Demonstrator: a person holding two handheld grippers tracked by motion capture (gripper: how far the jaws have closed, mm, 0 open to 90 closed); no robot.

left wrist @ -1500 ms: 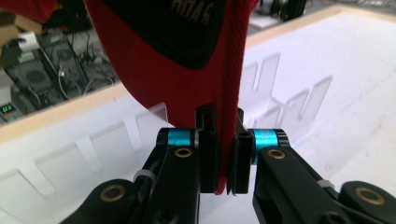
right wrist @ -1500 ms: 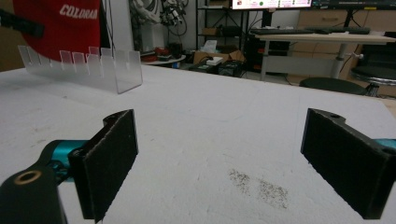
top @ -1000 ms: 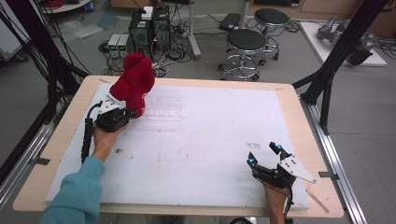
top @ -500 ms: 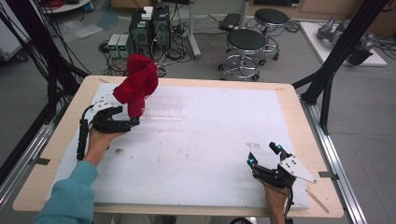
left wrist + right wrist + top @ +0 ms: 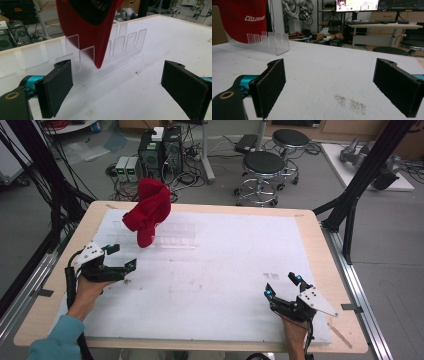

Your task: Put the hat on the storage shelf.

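Status: red cap [image 5: 148,211] is hung on the clear acrylic rack [image 5: 170,236] at the far-left part of the table [image 5: 320,245], brim pointing down into the slots; placement step looks complete. In the left gripper view the cap [image 5: 82,27] stands upright among the rack's tabs [image 5: 125,40], unsupported by any tool. Remaining work, as judged: none visible on the cap itself; possibly retract both tools and confirm cap stays seated. Left gripper [image 5: 121,256]: jaws have just been opening and now stand wide apart; nothing between pads, no contact w/ cap or rack, approx. near the rack but clear of it, low over the white mat [image 5: 225,270]. In its own view the left gripper [image 5: 120,82] frames bare mat, w/ cap beyond the tips. Right gripper [image 5: 283,285]: jaws wide apart, empty, at the near-right of the table, well apart from the cap. Its own view, right gripper [image 5: 329,82], shows bare mat w/ a dark smudge [image 5: 349,102] between the pads; cap [image 5: 244,20] and rack [image 5: 267,42] far off at upper left.
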